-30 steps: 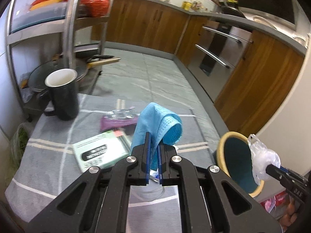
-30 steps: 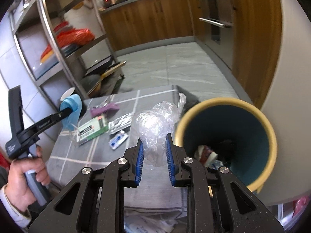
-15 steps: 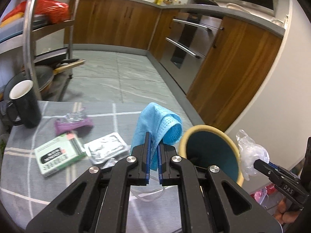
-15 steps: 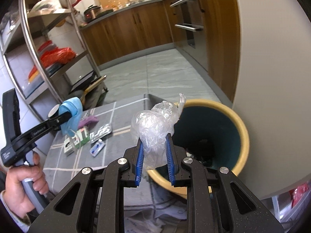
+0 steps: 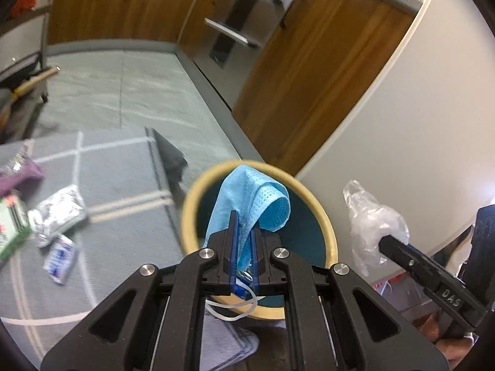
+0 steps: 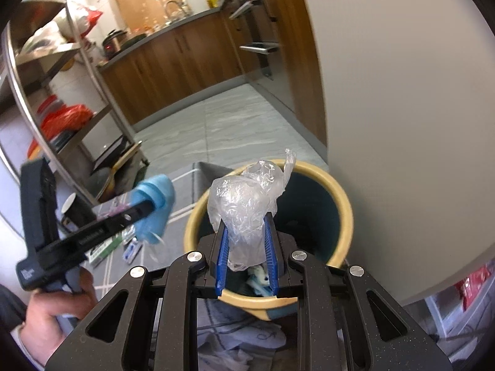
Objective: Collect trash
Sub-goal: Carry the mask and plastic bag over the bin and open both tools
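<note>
A teal bin with a yellow rim (image 5: 330, 232) (image 6: 346, 207) stands at the table's right end. My left gripper (image 5: 243, 225) is shut on a blue face mask (image 5: 247, 194), held over the bin's mouth; its white ear loop (image 5: 235, 309) dangles below. In the right wrist view that mask (image 6: 153, 204) hangs left of the bin. My right gripper (image 6: 246, 241) is shut on a crumpled clear plastic bag (image 6: 247, 204), just above the bin's near rim. The bag (image 5: 371, 219) shows right of the bin in the left wrist view. Some trash lies inside the bin.
On the grey checked tablecloth (image 5: 117, 185) lie a foil wrapper (image 5: 58, 213), a small blue-white packet (image 5: 60, 258), a green box (image 5: 9, 225) and a purple wrapper (image 5: 18, 176). A metal shelf rack (image 6: 62, 99) stands at the left, wooden cabinets (image 5: 294, 86) and a white wall behind.
Both grippers swung right toward the bin. The mask now hangs over the bin's mouth and the plastic bag sits above its near rim. Both grips stayed shut.
</note>
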Motion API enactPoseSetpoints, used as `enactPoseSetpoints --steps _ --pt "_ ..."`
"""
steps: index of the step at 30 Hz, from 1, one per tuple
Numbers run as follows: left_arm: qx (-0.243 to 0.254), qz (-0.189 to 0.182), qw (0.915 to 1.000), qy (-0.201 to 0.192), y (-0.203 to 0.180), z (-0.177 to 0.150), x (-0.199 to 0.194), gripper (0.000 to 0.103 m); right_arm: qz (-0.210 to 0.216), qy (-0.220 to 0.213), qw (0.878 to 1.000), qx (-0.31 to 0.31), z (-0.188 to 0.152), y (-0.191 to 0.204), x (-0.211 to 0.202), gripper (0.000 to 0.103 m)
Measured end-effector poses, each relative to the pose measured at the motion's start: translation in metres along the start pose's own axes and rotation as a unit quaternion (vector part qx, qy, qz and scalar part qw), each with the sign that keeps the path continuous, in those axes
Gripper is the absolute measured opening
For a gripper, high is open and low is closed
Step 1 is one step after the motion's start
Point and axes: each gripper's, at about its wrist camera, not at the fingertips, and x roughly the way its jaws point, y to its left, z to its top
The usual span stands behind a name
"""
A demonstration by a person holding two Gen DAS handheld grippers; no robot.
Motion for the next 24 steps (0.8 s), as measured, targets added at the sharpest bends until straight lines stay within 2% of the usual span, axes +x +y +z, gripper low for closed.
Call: enactPoseSetpoints --steps 4,7,10,12,16,20,24 --pt "-0.008 -0.010 0.9995 0.030 -0.005 -0.004 0.029 0.006 -0.007 0.007 1.000 0.015 -0.004 -0.012 0.004 0.023" --pt "-0.008 -0.014 0.9988 0.047 -0.006 -0.008 0.042 0.012 -0.010 0.014 1.000 0.021 -0.005 -0.013 0.010 0.023" --pt "-0.005 -0.016 0.9984 0.054 -0.007 -0.008 0.048 0.025 -0.012 0.022 0.999 0.027 -0.008 -0.018 0.015 0.023" --pt "-0.002 -0.019 0.9985 0.051 -0.007 -0.007 0.046 0.037 -0.013 0.026 0.999 0.029 -0.009 -0.018 0.020 0.023" --pt "0.003 -0.016 0.9991 0.039 -0.003 -0.003 0.035 0.039 -0.016 0.038 0.999 0.022 -0.011 -0.015 0.029 0.023" --pt "-0.001 -0.009 0.9998 0.020 0.006 -0.001 0.017 0.052 -0.020 0.051 0.998 0.011 -0.013 -0.012 0.037 0.023" --pt "-0.004 0.002 1.0000 0.008 0.018 0.002 0.004 0.056 -0.027 0.064 0.998 -0.003 -0.015 -0.006 0.045 0.023"
